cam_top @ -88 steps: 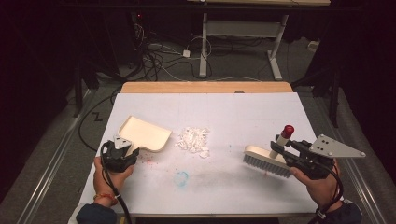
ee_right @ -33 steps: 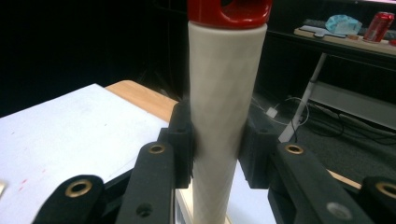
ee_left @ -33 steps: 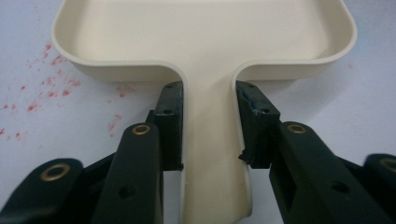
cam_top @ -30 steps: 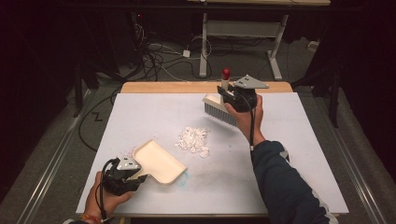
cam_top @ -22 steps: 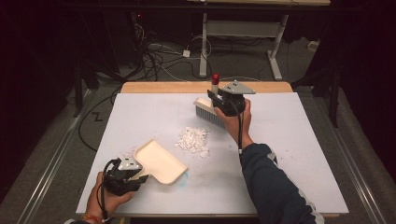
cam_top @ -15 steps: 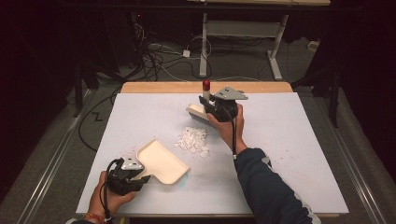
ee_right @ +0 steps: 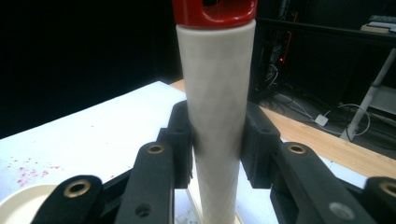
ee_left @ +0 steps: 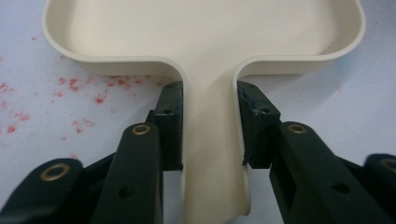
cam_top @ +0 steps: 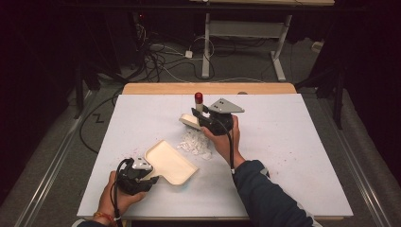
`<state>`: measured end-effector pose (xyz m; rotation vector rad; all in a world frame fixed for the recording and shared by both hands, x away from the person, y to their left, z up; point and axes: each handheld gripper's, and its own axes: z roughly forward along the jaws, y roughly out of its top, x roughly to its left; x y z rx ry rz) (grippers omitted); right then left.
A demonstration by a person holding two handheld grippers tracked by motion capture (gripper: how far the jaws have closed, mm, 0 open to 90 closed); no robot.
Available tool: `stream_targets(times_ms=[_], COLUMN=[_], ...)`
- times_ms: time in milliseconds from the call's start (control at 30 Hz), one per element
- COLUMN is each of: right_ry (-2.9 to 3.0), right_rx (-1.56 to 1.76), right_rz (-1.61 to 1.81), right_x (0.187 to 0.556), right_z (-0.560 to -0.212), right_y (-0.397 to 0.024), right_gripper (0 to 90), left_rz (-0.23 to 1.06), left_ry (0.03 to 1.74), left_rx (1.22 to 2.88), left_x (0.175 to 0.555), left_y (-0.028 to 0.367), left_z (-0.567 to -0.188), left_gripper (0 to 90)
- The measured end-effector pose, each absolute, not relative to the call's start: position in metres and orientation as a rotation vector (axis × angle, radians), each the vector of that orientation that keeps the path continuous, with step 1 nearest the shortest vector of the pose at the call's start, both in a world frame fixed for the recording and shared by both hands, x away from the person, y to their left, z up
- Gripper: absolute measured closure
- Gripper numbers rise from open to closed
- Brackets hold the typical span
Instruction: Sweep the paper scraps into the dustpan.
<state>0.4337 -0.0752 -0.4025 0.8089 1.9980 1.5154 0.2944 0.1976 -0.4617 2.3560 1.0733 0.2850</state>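
A: Our left gripper (cam_top: 152, 178) has its fingers (ee_left: 170, 122) pinching the dustpan (cam_top: 169, 162) by its handle, one pad on each side, as the left gripper view shows. The pan's open tray lies just beyond those fingers, flat on the white counter (cam_top: 293, 142), with red specks (ee_left: 70, 86) scattered on the surface to one side of them.

B: Our right gripper (cam_top: 197, 118) has its fingers (ee_right: 180, 140) clamped on the brush (cam_top: 191, 118), gripping its pale handle. In the right gripper view that handle stands upright between the fingers, and its red cap (ee_right: 215, 11) sits above them. From the high view we see the brush head just ahead of the fingers, low over the counter; we cannot tell whether the bristles touch it.

A: The heap of white scraps (cam_top: 196, 143) lies between our two grippers, just beside the right hand (cam_top: 222, 139) and just past the far rim of the dustpan.

B: The brush head is on the far side of that heap, the pan on the near side, its open edge turned toward the scraps. Our left hand (cam_top: 116, 201) is near the counter's front edge.
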Motion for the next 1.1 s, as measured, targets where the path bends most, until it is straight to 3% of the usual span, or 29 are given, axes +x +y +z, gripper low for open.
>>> stream_targets(times_ms=[1100], right_ry=[2.118], right_rx=[0.637], right_rz=[1.649], right_x=[0.382], right_z=[-0.401], right_y=[-0.041], right_gripper=[70.1], left_rz=[0.258], left_ry=[1.085], left_rx=[2.362], left_x=[0.307], left_y=[0.176], left_z=[-0.468], left_gripper=[63.5])
